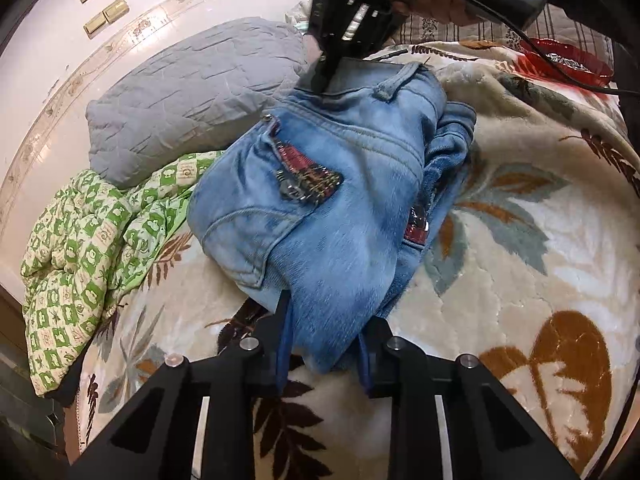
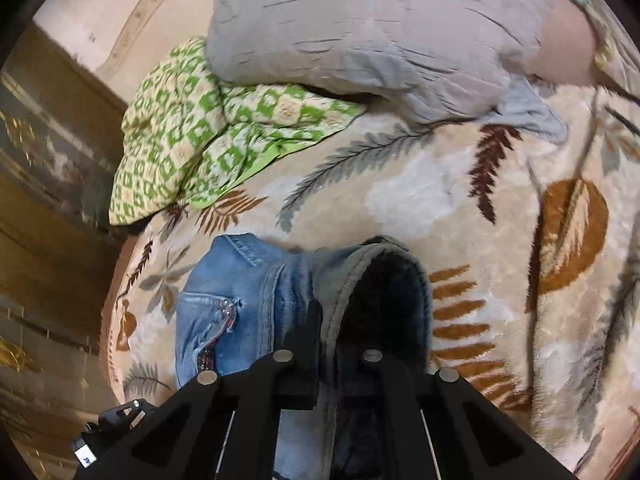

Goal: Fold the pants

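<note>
Jaws of the left gripper (image 1: 326, 340) pinch the near end of one pair of jeans (image 1: 332, 184), bundled on the leaf-print blanket (image 1: 520, 280). Right gripper (image 2: 348, 320) is clamped on their waistband. Beyond lie one green quilt (image 1: 84, 248) and one grey pillow (image 1: 192, 96).

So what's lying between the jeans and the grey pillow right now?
In the right wrist view, only bare leaf-patterned blanket separates the jeans from the grey pillow; the green checked cloth lies off to the side of that stretch.
</note>
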{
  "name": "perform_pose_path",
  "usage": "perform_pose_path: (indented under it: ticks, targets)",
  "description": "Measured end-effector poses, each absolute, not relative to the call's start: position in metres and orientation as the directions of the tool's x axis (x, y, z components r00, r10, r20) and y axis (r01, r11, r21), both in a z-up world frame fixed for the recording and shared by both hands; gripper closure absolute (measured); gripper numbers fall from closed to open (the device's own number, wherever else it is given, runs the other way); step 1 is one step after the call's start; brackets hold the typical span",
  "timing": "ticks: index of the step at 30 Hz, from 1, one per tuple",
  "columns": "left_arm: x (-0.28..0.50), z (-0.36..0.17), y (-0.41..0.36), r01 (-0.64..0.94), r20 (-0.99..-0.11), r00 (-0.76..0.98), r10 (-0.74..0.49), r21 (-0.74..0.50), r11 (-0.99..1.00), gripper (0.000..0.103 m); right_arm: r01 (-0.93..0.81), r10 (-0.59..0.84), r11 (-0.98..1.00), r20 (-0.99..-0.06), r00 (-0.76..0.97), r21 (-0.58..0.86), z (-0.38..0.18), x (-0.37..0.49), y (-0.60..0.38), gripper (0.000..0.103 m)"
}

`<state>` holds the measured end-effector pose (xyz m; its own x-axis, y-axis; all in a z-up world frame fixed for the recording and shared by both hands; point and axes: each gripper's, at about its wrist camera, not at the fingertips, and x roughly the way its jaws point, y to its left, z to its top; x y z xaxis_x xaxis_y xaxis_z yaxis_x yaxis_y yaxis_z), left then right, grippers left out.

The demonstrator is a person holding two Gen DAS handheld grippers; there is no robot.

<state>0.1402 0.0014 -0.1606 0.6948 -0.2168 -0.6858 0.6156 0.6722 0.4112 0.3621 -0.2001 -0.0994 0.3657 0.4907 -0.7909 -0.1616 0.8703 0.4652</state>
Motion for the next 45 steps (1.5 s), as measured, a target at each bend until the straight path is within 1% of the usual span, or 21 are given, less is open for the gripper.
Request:
perform_pose_path:
  ticks: [4, 8, 10, 11, 12, 13, 14, 15, 16, 18, 22, 26, 30, 34, 38, 39, 40, 41, 43, 44, 45]
  targets:
    - [0.142, -0.162, -0.002, 0.617, -0.691, 0.691, -0.213, 0.41, 0.672, 0.078, -0.073, 0.515, 0.846, -0.775, 0.365, 0.528, -0.119, 0.367, -0.226, 0.098]
    - [0.142, -0.164, -0.003, 0.609, -0.699, 0.688, -0.196, 0.41, 0.679, 0.077, -0.09, 0.496, 0.862, -0.79, 0.36, 0.499, -0.124, 0.366, -0.218, 0.097]
    - [0.14, -0.16, -0.001, 0.604, -0.7, 0.687, -0.196, 0.4, 0.69, 0.067, -0.108, 0.533, 0.84, -0.769, 0.354, 0.532, -0.119, 0.363, -0.215, 0.095]
    - [0.14, -0.159, 0.001, 0.611, -0.711, 0.674, -0.202, 0.382, 0.693, 0.049, -0.11, 0.553, 0.826, -0.757, 0.348, 0.552, -0.116, 0.361, -0.215, 0.094]
    - [0.139, -0.156, 0.003, 0.624, -0.732, 0.648, -0.212, 0.35, 0.698, 0.032, -0.112, 0.571, 0.813, -0.746, 0.341, 0.571, -0.112, 0.358, -0.217, 0.086]
    - [0.135, -0.152, 0.006, 0.625, -0.734, 0.642, -0.223, 0.332, 0.707, 0.029, -0.114, 0.576, 0.809, -0.741, 0.345, 0.576, -0.108, 0.353, -0.219, 0.077]
    - [0.131, -0.148, 0.009, 0.624, -0.726, 0.645, -0.239, 0.32, 0.713, 0.028, -0.116, 0.576, 0.809, -0.738, 0.353, 0.576, -0.105, 0.348, -0.222, 0.051]
    - [0.127, -0.141, 0.014, 0.628, -0.718, 0.643, -0.267, 0.295, 0.72, 0.025, -0.116, 0.577, 0.807, -0.731, 0.365, 0.579, -0.1, 0.339, -0.226, 0.016]
    - [0.125, -0.133, 0.02, 0.628, -0.715, 0.637, -0.289, 0.263, 0.733, 0.022, -0.122, 0.585, 0.799, -0.713, 0.387, 0.589, -0.097, 0.33, -0.231, 0.008]
    - [0.127, -0.117, 0.032, 0.613, -0.7, 0.632, -0.332, 0.189, 0.767, 0.013, -0.15, 0.613, 0.777, -0.682, 0.398, 0.611, -0.092, 0.312, -0.24, 0.008]
    - [0.168, -0.088, 0.061, 0.522, -0.682, 0.612, -0.401, -0.034, 0.852, 0.006, -0.177, 0.638, 0.76, -0.664, 0.389, 0.626, -0.097, 0.278, -0.249, 0.008]
    - [0.246, -0.083, 0.081, 0.342, -0.707, 0.525, -0.473, -0.334, 0.878, 0.005, -0.234, 0.63, 0.772, -0.667, 0.398, 0.59, -0.103, 0.255, -0.239, 0.008]
    - [0.305, -0.102, 0.081, 0.178, -0.729, 0.437, -0.527, -0.504, 0.845, 0.005, -0.253, 0.652, 0.755, -0.648, 0.393, 0.605, -0.112, 0.247, -0.226, 0.008]
    - [0.345, -0.116, 0.069, 0.107, -0.768, 0.379, -0.516, -0.517, 0.849, 0.005, -0.269, 0.664, 0.743, -0.623, 0.414, 0.613, -0.115, 0.244, -0.215, 0.008]
    - [0.373, -0.127, 0.042, 0.16, -0.843, 0.324, -0.431, -0.4, 0.903, 0.005, -0.291, 0.649, 0.757, -0.619, 0.442, 0.585, -0.114, 0.244, -0.207, 0.01]
    - [0.378, -0.129, 0.035, 0.18, -0.857, 0.31, -0.411, -0.371, 0.911, 0.005, -0.297, 0.647, 0.76, -0.624, 0.439, 0.578, -0.114, 0.246, -0.205, 0.013]
    - [0.38, -0.13, 0.029, 0.2, -0.867, 0.295, -0.401, -0.355, 0.913, 0.005, -0.303, 0.64, 0.766, -0.631, 0.438, 0.567, -0.114, 0.248, -0.203, 0.025]
    - [0.381, -0.131, 0.025, 0.215, -0.87, 0.294, -0.397, -0.345, 0.914, 0.009, -0.307, 0.631, 0.774, -0.641, 0.437, 0.553, -0.115, 0.25, -0.2, 0.031]
    - [0.381, -0.131, 0.016, 0.255, -0.874, 0.296, -0.385, -0.317, 0.914, 0.037, -0.314, 0.618, 0.786, -0.661, 0.425, 0.533, -0.118, 0.254, -0.197, 0.065]
    - [0.382, -0.133, 0.01, 0.265, -0.892, 0.29, -0.346, -0.272, 0.925, 0.065, -0.317, 0.613, 0.79, -0.672, 0.415, 0.525, -0.12, 0.255, -0.195, 0.07]
    - [0.383, -0.134, 0.011, 0.265, -0.904, 0.291, -0.312, -0.237, 0.935, 0.079, -0.324, 0.612, 0.79, -0.68, 0.403, 0.52, -0.123, 0.256, -0.194, 0.078]
